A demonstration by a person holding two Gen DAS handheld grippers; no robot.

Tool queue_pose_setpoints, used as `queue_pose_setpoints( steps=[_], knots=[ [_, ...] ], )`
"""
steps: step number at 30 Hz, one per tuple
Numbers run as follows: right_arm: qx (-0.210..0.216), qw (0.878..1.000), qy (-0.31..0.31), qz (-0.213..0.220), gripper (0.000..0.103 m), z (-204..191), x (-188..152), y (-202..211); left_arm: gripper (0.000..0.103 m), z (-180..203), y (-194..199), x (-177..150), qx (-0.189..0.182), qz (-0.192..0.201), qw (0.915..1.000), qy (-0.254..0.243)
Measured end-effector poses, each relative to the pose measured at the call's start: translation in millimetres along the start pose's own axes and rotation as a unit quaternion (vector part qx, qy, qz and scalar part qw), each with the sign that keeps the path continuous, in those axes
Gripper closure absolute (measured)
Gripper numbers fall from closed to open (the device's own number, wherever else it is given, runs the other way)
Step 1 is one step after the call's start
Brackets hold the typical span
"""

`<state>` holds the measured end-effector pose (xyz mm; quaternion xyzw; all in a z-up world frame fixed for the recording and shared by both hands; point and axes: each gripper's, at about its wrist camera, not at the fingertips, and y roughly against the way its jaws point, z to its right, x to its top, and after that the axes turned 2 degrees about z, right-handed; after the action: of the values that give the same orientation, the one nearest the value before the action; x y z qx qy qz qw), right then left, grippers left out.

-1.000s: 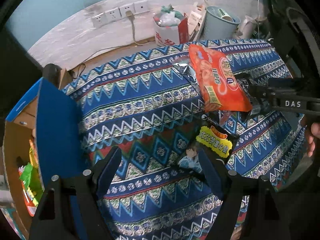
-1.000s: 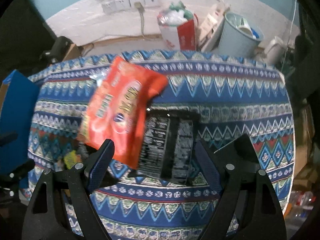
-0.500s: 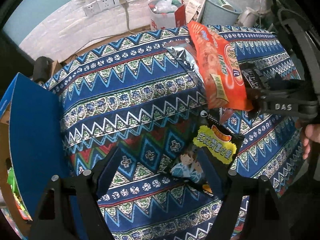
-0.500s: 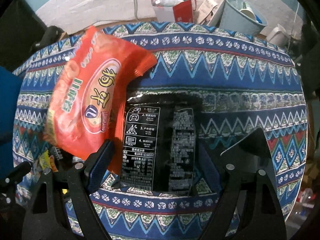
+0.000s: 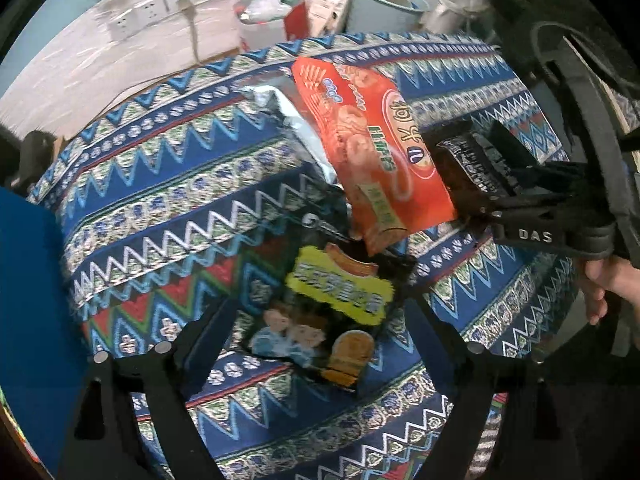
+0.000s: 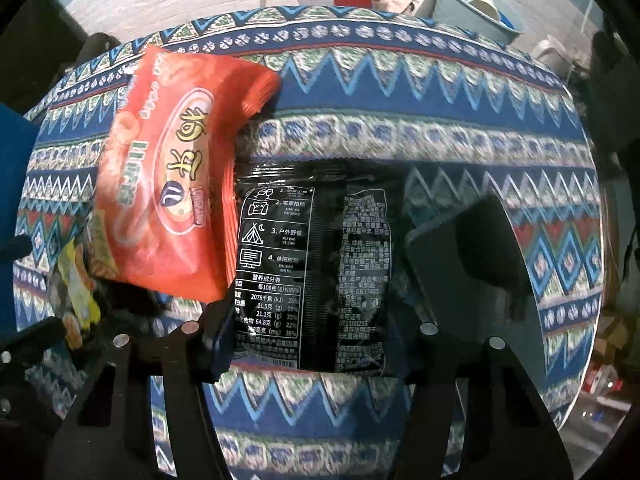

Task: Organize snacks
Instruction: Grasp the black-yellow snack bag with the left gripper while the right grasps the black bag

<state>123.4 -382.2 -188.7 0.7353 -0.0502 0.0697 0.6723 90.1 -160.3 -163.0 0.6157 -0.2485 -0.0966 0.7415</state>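
On the patterned tablecloth (image 5: 168, 208) lies a black-and-yellow cartoon snack packet (image 5: 340, 288). My left gripper (image 5: 316, 320) hangs over it, jaws opening, the packet between them and not pressed. An orange snack bag (image 5: 372, 152) (image 6: 168, 200) rests partly on a silver packet (image 5: 288, 120). Beside it a black packet (image 6: 312, 272) lies back side up. My right gripper (image 6: 320, 292) points straight down over it. Its jaws are closing, with the fingers (image 6: 460, 248) at the packet's side edges, and the packet is not visibly squeezed. In the left wrist view the right gripper (image 5: 492, 176) straddles that black packet (image 5: 464, 160).
A blue box flap (image 5: 24, 280) stands at the table's left edge. Behind the table are a pale blue bin (image 6: 476, 4), a red-and-white bag (image 5: 272, 8) and wall sockets (image 5: 160, 8). A hand (image 5: 604, 280) holds the right gripper's handle.
Both grippers have sunk toward the table. The right jaws have narrowed from wide apart to the black packet's edges. The left jaws have spread a little and now straddle the cartoon packet.
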Motion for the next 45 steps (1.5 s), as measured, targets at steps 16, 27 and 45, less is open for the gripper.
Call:
queue_pose_setpoints(
  steps=[16, 27, 45],
  knots=[
    [-0.011, 1.000, 0.003, -0.011, 0.036, 2.0, -9.3, -14.6, 0.015, 15.7, -42.7, -9.0, 0.037, -0.035, 0.9985, -0.022],
    [-0.004, 0.999, -0.007, 0.031, 0.040, -1.1, -9.9, 16.3, 0.048, 36.7, -42.4, -18.0, 0.049, 0.004, 0.9974, -0.053],
    [0.004, 0.993, -0.017, 0.115, 0.040, -18.2, -24.1, 101.0, 0.048, 2.8, 31.9, -26.5, 0.074, 0.077, 0.9942, 0.011]
  ],
)
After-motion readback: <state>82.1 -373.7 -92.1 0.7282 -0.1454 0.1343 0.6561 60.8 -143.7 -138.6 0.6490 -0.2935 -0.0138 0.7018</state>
